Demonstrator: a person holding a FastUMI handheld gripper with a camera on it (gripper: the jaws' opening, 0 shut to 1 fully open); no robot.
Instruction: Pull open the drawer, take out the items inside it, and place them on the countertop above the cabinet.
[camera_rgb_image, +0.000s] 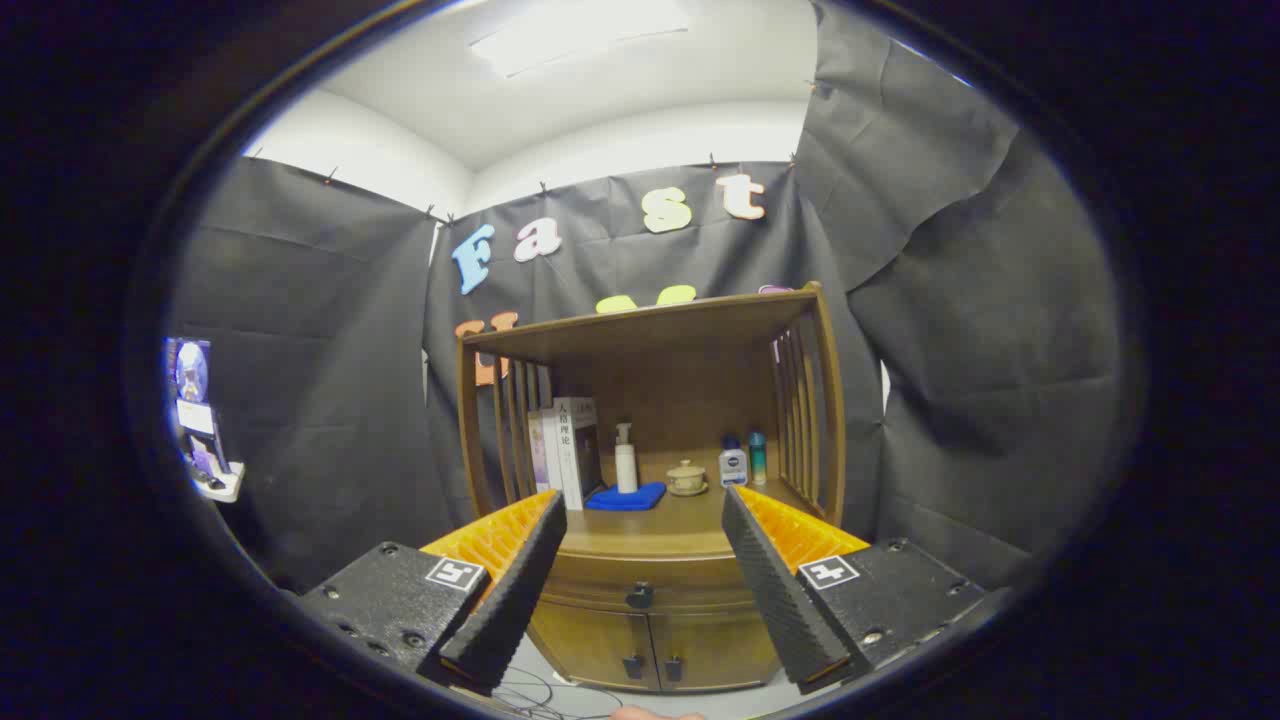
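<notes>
1. Your gripper (640, 505) is spread wide with nothing in it; its ridged fingers (520, 585) frame the wooden cabinet (650, 600) ahead.
2. The drawer (640, 590) sits closed under the bench (650, 525), a dark knob (640, 596) at its middle.
3. On the bench stand books (565, 450), a pump bottle (626, 458) on a blue cloth (628, 497), a lidded cup (686, 477) and two small bottles (744, 462); their labels are too small to read.
</notes>
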